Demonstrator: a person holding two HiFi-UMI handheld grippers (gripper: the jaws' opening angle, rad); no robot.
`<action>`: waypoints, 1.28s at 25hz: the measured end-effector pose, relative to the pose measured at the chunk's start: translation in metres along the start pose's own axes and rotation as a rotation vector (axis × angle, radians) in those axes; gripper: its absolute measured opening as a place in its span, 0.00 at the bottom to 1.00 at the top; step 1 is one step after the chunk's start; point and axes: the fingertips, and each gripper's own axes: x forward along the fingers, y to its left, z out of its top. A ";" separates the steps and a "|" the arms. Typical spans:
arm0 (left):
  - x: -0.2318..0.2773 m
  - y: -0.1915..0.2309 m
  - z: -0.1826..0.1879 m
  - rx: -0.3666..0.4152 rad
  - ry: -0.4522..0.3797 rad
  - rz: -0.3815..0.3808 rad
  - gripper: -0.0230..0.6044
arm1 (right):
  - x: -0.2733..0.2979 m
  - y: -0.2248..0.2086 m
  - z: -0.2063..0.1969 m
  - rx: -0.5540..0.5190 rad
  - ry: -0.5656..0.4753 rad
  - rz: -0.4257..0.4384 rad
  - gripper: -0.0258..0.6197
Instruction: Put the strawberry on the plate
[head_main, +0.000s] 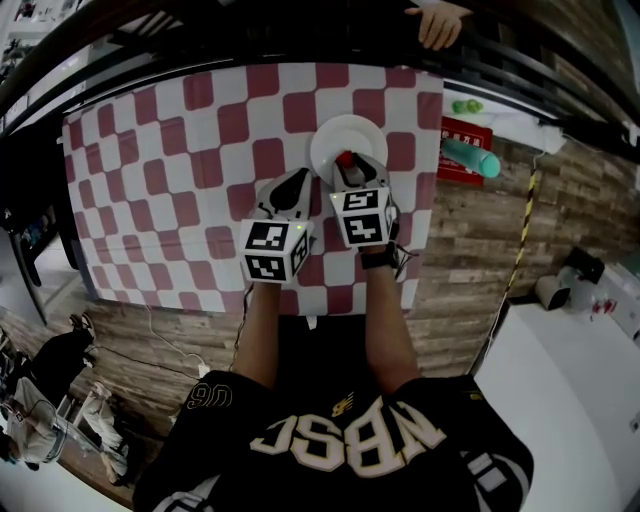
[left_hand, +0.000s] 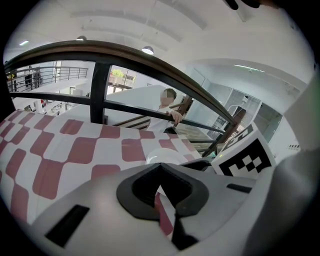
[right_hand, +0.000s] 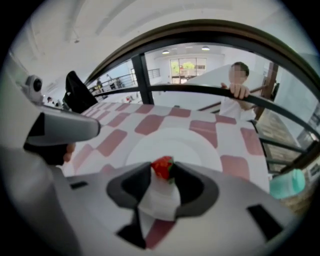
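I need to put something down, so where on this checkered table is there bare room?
The whole left part of the checkered cloth is bare, from its left edge to the left hand-held gripper. A bare strip also runs behind the plate toward the railing. It is crowded at the plate, where the right hand-held gripper holds the strawberry.

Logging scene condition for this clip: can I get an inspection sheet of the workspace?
Surface: checkered tablecloth, lying flat.
Job's things: strawberry over white plate; contact unclear.
Clutter: teal bottle on red item, right of the cloth.
Grippers: right hand-held gripper shut on strawberry; left hand-held gripper shut, empty.
Cables: thin white cable below the cloth's near edge.
Surroundings: dark railing, a person's hand on it.
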 end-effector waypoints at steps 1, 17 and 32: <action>-0.002 -0.001 0.001 0.002 -0.003 0.000 0.06 | 0.000 0.001 0.001 -0.005 0.004 -0.001 0.28; -0.107 -0.027 0.061 0.053 -0.199 -0.044 0.06 | -0.119 0.040 0.045 0.071 -0.224 -0.040 0.36; -0.251 -0.064 0.093 0.171 -0.414 -0.067 0.06 | -0.267 0.131 0.080 0.015 -0.552 -0.062 0.17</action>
